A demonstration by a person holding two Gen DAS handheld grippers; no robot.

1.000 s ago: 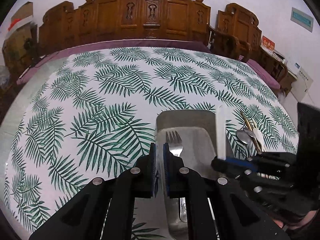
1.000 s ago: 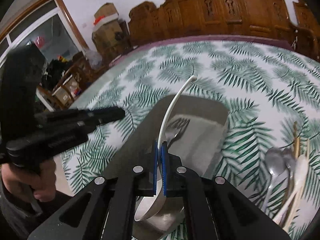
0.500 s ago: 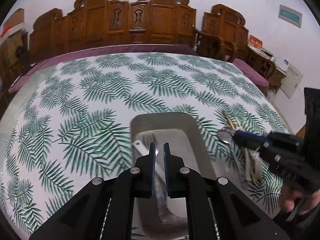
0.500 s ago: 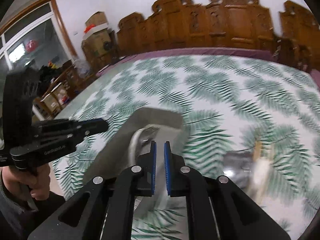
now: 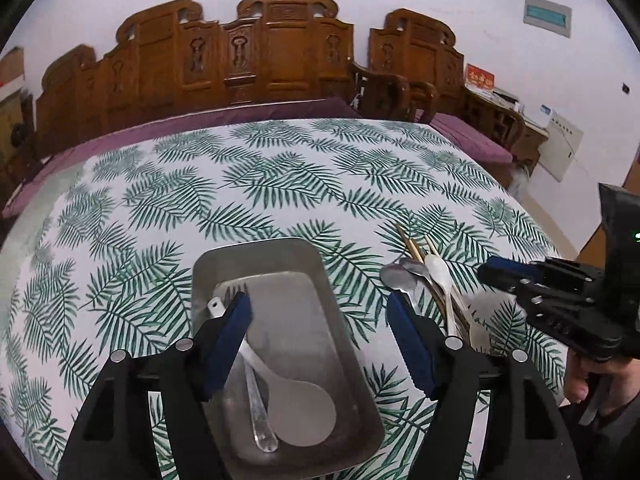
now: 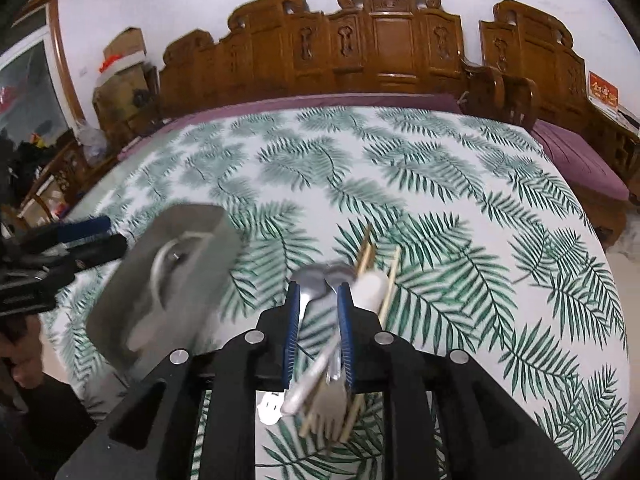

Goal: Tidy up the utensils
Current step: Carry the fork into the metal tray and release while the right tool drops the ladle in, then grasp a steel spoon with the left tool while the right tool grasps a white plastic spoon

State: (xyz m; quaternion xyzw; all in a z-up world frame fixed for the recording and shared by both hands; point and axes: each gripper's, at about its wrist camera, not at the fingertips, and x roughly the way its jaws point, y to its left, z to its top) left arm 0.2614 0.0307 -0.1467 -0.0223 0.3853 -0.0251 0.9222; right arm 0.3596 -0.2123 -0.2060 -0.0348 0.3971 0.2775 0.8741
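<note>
- A red card [image 5: 479, 76] on the wooden sideboard behind my table carried gold characters, too small for me to read.
- A pale wall plaque [image 5: 547, 16] had a teal strip; I could not make out its lettering.
- I could read nothing else.

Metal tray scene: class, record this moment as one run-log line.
tray: fork, white spoon inside | left gripper: just opened, empty | right gripper: just opening over utensil pile | pile: outside tray
</note>
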